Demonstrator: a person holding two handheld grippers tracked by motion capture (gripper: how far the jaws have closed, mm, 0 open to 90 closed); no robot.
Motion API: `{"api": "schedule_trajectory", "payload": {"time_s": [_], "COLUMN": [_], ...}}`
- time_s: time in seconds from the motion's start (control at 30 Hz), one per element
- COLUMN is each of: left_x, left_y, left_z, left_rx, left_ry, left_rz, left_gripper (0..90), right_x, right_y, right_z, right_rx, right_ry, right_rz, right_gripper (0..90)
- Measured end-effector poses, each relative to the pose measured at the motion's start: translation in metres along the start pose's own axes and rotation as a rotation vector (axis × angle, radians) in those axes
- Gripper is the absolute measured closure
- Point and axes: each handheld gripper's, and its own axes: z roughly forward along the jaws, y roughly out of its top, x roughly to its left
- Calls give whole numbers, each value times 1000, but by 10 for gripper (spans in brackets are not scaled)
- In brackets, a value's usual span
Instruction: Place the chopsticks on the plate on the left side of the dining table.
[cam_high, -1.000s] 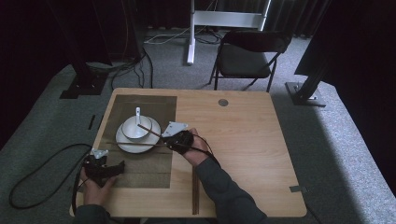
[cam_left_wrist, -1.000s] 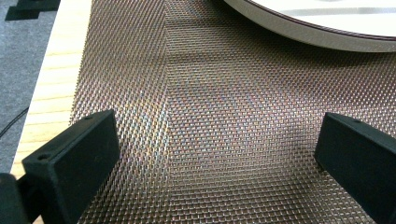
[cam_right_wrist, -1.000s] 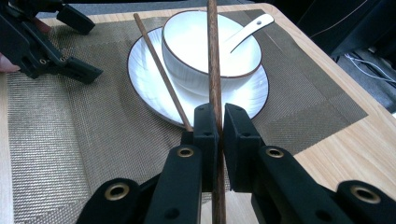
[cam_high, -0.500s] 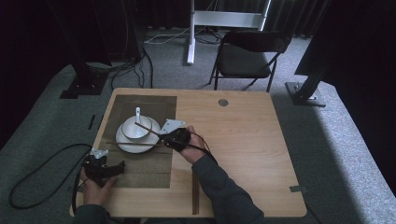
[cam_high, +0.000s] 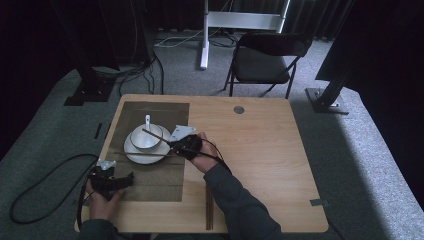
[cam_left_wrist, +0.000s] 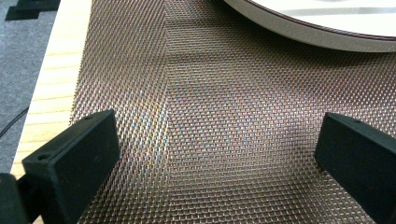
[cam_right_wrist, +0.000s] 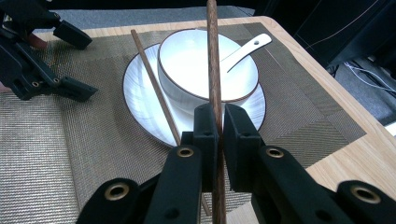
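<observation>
A white bowl with a white spoon in it stands on a white plate on the woven placemat. My right gripper is just right of the plate, shut on a dark wooden chopstick that reaches out over the bowl. A second chopstick lies across the plate beside the bowl. My left gripper rests low over the mat's near left part, open, jaws wide apart over bare weave, with the plate rim ahead of it.
The wooden table extends bare to the right of the mat. A small round grommet sits near its far edge. A dark narrow strip lies by the front edge beside the sleeve. A chair stands beyond the table.
My right gripper has edged slightly left toward the bowl with the chopstick still in it. The left gripper has stayed put.
</observation>
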Motion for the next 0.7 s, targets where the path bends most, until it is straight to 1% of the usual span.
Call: {"api": "schedule_trajectory", "payload": {"time_s": [0.7], "left_x": [0], "left_y": [0], "left_z": [0], "left_rx": [0], "left_ry": [0], "left_rz": [0], "left_gripper": [2], "right_x": [2], "right_y": [7], "right_z": [14], "right_rx": [6], "right_ry": [23], "right_rz": [-11], "right_gripper": [843]}}
